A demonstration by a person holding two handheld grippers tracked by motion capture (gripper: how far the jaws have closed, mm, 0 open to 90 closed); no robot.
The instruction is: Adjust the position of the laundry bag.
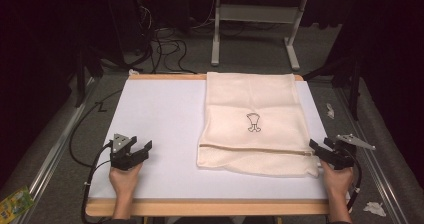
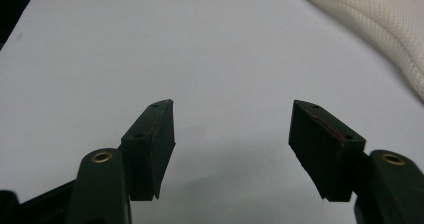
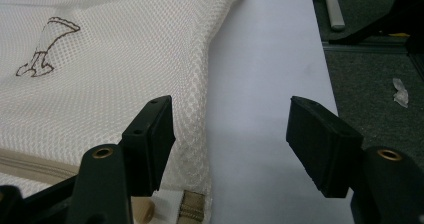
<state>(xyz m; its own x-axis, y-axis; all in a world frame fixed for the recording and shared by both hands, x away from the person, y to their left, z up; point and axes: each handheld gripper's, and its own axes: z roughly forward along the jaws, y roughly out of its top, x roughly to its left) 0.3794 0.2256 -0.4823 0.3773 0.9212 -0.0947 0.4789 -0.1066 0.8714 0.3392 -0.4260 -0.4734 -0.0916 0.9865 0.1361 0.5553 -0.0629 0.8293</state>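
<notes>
Table with a white top carried a cream mesh bag on its right half in the high view, lying flat, far edge at the table's far rim. A small dark outline figure was printed near the bag's middle, and a zipper ran across it near the near edge. The left gripper rested on bare white surface at the near left, well apart from the bag, held by the left hand. The right gripper sat at the bag's near right corner, held by the right hand. Cables and a frame's legs lay on the grey floor beyond the table.

Left gripper view: the left gripper had both jaws spread wide, nothing between them, white table beneath. The bag's edge lay at the upper right, apart from the jaws.

Right gripper view: the right gripper also stood released, jaws wide. One jaw hung over the bag's mesh, the other over bare table; the bag's side edge ran between them. Whether the pads touched the fabric could not be told. The zipper's end showed near the bottom edge, and the printed figure at upper left.
</notes>
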